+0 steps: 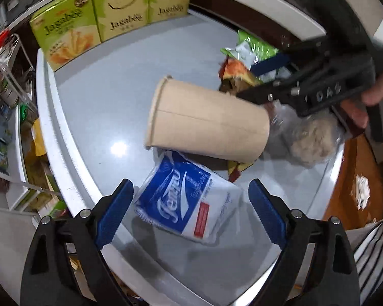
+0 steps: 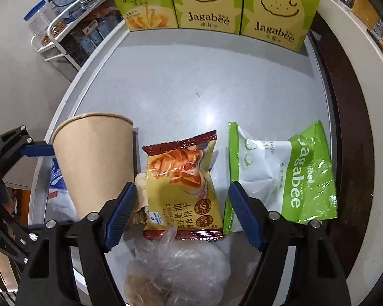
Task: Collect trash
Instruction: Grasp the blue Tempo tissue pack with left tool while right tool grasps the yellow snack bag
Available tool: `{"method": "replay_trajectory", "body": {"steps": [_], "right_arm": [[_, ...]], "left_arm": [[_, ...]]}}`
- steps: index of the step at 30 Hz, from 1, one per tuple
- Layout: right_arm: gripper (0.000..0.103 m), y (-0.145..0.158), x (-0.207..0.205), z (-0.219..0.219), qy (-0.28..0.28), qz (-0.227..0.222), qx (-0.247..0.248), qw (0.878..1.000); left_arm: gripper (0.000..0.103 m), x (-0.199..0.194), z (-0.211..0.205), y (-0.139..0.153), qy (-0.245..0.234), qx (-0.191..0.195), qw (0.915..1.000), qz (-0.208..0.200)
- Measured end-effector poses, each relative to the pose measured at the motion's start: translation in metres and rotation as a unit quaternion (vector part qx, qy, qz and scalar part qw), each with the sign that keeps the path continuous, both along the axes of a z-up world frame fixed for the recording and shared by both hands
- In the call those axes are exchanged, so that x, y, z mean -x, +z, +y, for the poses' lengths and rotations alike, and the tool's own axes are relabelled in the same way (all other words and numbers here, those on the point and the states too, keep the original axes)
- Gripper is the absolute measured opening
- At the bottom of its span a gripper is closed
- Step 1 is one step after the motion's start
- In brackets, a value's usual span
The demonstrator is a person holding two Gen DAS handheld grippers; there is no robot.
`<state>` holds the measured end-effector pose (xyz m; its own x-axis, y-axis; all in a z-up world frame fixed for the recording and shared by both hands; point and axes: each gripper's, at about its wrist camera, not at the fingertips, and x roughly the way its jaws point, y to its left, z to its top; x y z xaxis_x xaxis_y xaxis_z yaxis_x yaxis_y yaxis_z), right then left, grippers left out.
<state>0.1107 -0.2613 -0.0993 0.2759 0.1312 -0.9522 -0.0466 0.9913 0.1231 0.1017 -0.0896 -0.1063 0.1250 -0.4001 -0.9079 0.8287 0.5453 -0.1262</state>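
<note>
My left gripper (image 1: 191, 211) hangs open over a blue and white tissue pack (image 1: 186, 204), which lies on the grey table (image 1: 109, 84) between the pads without being pressed. Just beyond it is a brown paper cup (image 1: 206, 119), rim to the left. My right gripper (image 2: 182, 214) is open around a yellow biscuit packet (image 2: 183, 186), with gaps on both sides. The cup (image 2: 94, 160) stands left of that packet. A green and white Jagabee bag (image 2: 280, 173) lies to its right. A clear plastic bag (image 2: 176, 267) of crumpled waste sits under my right gripper.
Three green Jagabee boxes (image 2: 204, 2) stand along the far edge of the table (image 2: 178, 84). A white wire rack (image 2: 58, 35) with goods is off the table's left side. A hand (image 1: 370, 94) holds the right gripper (image 1: 319, 76). A striped sleeve (image 1: 375, 255) shows at the lower right.
</note>
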Motion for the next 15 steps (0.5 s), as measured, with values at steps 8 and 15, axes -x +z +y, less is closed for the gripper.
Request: {"method": "replay_trajectory", "body": {"steps": [8,15], "right_arm": [[0.083,-0.001,0.006,-0.004,-0.018,-0.001,-0.036,0.999],[0.078,0.000,0.012,0.012,0.031,-0.009,0.017,0.999]], "left_arm": [[0.074,0.016,0.004,-0.006,0.033,0.010,0.9994,0.002],[0.072,0.030,0.013,-0.004,0.044,0.018,0.9988,0.009]]}}
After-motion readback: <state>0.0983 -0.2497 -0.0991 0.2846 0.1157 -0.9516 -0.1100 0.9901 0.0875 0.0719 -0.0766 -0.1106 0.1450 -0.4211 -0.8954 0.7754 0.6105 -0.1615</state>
